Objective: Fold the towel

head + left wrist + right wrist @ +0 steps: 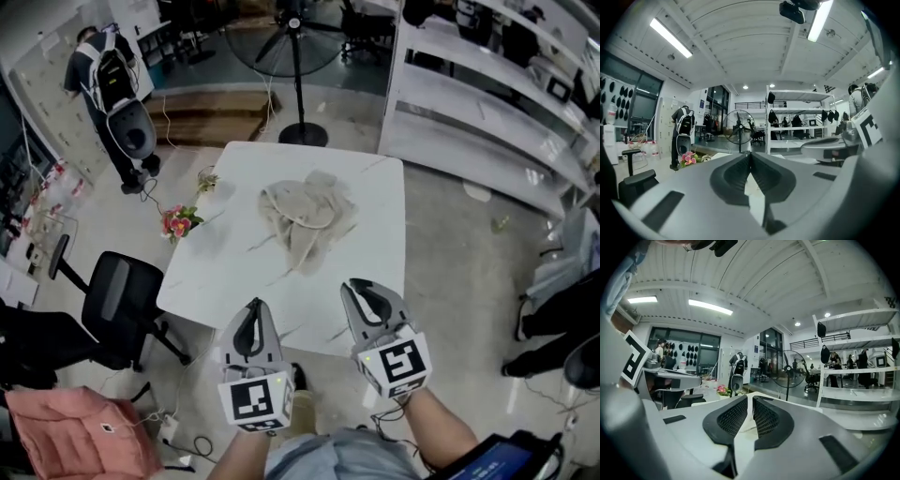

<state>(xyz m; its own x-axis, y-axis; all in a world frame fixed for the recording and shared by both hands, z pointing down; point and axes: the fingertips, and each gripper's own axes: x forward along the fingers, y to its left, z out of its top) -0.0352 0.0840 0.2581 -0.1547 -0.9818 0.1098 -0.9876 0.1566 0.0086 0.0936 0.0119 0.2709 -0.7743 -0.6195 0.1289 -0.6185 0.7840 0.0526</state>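
My left hand-held gripper (253, 304) has its jaws fully together. In its own view the two dark pads meet in one line and nothing is between them. My right hand-held gripper (362, 285) is only a little apart: in its view I see a thin slit between the pads, and this slit is empty. Both point forward, almost level, side by side. Their tips are over the near edge of the table (370, 197), and each one has its marker cube toward me.

The towel (306, 212) is beige and lies crumpled in a loose heap around the middle of the white table, slightly toward the far side. It is not folded. It is well apart from both tips, and neither one touches it.

At the left edge of the table there is a small bunch of pink flowers (178, 222). A black office chair (111, 302) stands on the floor to the left of the table, and a pink cushion (80, 441) is nearer to me. Beyond the far edge stands a floor fan (297, 42). White shelves (487, 108) run along the right, and a person with a backpack (105, 75) stands at the far left.
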